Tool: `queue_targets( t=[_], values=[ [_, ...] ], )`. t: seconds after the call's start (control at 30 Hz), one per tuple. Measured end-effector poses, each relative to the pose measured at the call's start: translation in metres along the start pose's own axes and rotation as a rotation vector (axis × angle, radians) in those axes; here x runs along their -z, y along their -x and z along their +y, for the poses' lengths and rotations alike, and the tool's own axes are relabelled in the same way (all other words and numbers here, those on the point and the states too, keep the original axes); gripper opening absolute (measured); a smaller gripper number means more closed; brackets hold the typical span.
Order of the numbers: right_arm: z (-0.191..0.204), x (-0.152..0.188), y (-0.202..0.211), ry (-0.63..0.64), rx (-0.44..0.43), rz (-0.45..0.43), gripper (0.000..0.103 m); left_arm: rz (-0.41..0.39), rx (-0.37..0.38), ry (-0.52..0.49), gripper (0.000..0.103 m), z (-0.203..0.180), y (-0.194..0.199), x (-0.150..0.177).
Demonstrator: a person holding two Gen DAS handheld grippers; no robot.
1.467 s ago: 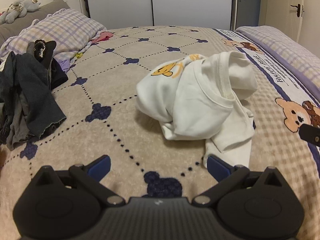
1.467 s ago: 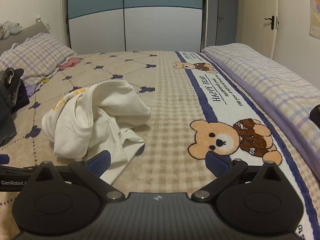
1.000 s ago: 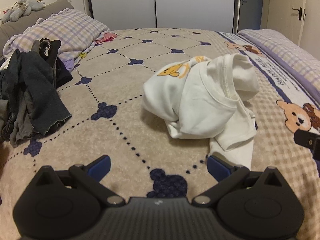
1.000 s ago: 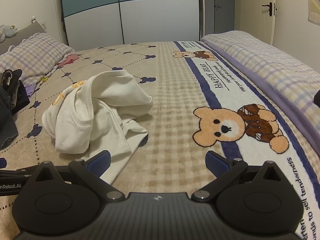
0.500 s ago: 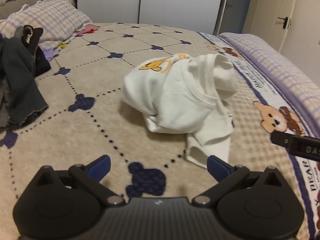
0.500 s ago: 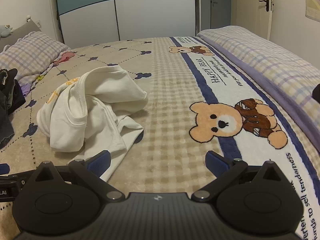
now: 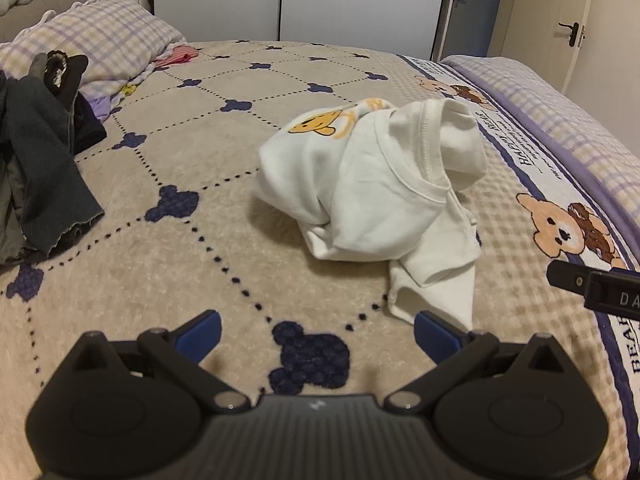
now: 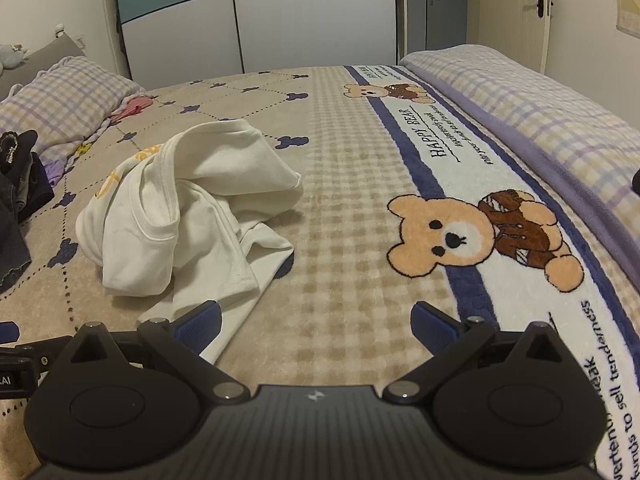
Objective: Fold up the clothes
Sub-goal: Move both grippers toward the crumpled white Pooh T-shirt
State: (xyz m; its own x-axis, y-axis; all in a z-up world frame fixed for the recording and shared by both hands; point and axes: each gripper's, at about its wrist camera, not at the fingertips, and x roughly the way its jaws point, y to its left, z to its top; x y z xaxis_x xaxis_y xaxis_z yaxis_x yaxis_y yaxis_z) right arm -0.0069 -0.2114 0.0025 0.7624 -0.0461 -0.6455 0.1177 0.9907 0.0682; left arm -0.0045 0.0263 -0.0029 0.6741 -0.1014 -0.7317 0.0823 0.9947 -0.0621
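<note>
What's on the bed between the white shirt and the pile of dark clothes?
Only bare blanket between the white shirt and the dark clothes, in the left wrist view.

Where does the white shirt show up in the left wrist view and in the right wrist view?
Left wrist: white shirt right of centre, crumpled on the bed.
Right wrist: white shirt left of centre, its hem by the left finger.
Shared landmark: the bear print lies right of the shirt in both.

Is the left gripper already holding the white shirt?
No. The left gripper is open above the blanket, with the white shirt lying crumpled ahead.
</note>
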Motion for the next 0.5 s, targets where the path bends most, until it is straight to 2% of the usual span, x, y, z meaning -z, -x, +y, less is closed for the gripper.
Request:
queue_targets(
  t=[0.2, 0.5],
  values=[
    [0.006, -0.003, -0.002, 0.006, 0.003, -0.014, 0.103, 0.005, -0.026, -0.010, 0.103, 0.003, -0.004, -0.002],
    [0.011, -0.003, -0.004, 0.005, -0.073, -0.026, 0.103, 0.019, -0.045, -0.020, 0.103, 0.010, -0.010, -0.005]
  ],
)
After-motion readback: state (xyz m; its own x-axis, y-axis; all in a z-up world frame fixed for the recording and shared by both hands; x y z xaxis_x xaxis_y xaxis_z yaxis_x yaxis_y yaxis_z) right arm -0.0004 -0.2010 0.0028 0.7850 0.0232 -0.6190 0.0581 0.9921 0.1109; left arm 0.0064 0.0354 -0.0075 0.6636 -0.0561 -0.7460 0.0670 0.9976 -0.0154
